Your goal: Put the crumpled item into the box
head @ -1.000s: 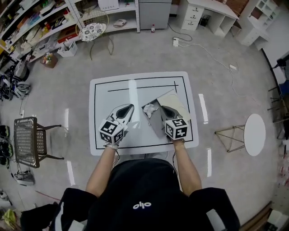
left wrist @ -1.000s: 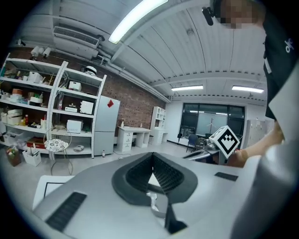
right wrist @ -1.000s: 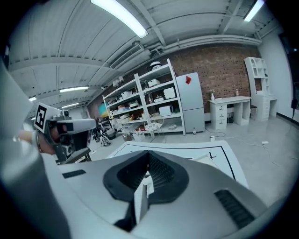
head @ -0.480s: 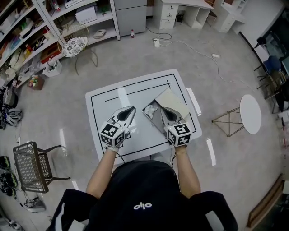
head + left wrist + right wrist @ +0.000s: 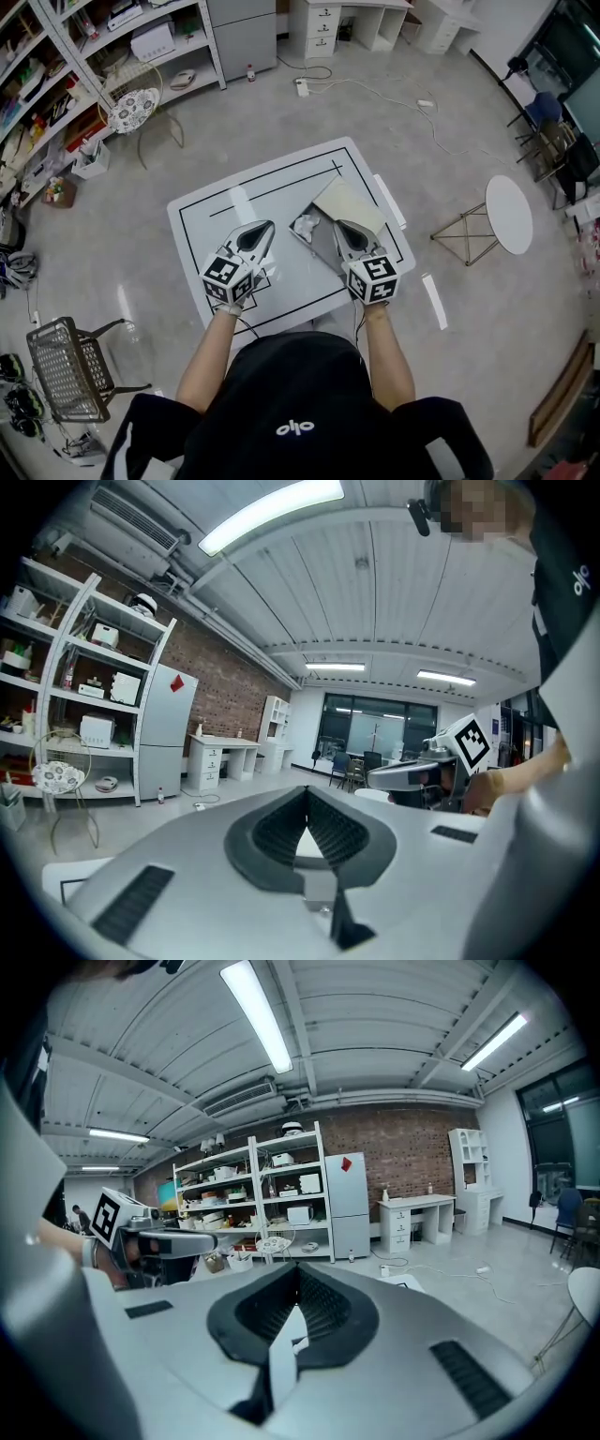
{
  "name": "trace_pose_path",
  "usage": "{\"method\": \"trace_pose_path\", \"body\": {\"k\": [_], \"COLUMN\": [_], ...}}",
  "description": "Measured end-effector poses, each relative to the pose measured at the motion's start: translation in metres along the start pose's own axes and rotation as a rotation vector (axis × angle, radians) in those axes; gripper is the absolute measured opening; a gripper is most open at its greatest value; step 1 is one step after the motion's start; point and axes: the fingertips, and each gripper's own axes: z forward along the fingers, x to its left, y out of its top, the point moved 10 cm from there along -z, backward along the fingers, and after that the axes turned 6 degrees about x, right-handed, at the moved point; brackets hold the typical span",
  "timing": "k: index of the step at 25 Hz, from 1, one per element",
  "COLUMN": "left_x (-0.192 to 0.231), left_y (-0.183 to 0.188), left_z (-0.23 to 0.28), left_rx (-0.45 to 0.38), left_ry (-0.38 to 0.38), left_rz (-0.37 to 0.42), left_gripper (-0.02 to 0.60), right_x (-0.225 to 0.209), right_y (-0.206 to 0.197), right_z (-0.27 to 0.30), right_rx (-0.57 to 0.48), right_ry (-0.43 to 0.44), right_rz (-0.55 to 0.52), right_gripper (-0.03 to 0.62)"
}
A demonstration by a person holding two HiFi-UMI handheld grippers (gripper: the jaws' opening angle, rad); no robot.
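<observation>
Left tool: my left gripper (image 5: 264, 228) is closed up tight, pads meeting, nothing in it. It's parked over the white square table with the black outline (image 5: 202, 211), left of centre in the head view.

Right tool: my right gripper (image 5: 341, 227) is clamped all the way shut too, and I can't see anything pinched in it. It hangs over the open grey cardboard box (image 5: 322, 251), just right of centre.

Crumpled item: the small white crumpled wad (image 5: 306, 226) sits at the box's upper-left corner, between my two gripper tips. From the head view I honestly can't tell if it's fully down inside or perched on the edge.

Where I reckon I'm at: the drop looks pretty much done, since neither tool has hold of the wad.

Worry 1: if the wad is only resting on the rim, a nudge from either nose as I pull away would tip it onto the table.

Worry 2: my right tool is right over the box, so dragging it sideways could catch a wall or the pale flap (image 5: 349, 200) and shove the box around. It's probably light.

Worry 3: crumpled stuff tends to be springy, so it may uncurl and creep over the edge by itself.

Next move, imo: lift both tools straight up, no sideways swipes.
</observation>
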Motion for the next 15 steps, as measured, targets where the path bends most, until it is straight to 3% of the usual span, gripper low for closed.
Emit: {"method": "trace_pose_path", "body": {"k": [15], "left_x": [-0.0022], "left_y": [-0.0009], "left_z": [-0.0025], "left_rx": [0.006], "left_ry": [-0.013], "left_rz": [0.01], "left_gripper": [0.008], "right_x": [0.0021], "right_y": [-0.0048], "right_z": [-0.0034], "right_rx": [-0.006], "right_ry": [-0.005], "right_rz": [0.008], "right_gripper": [0.009]}}
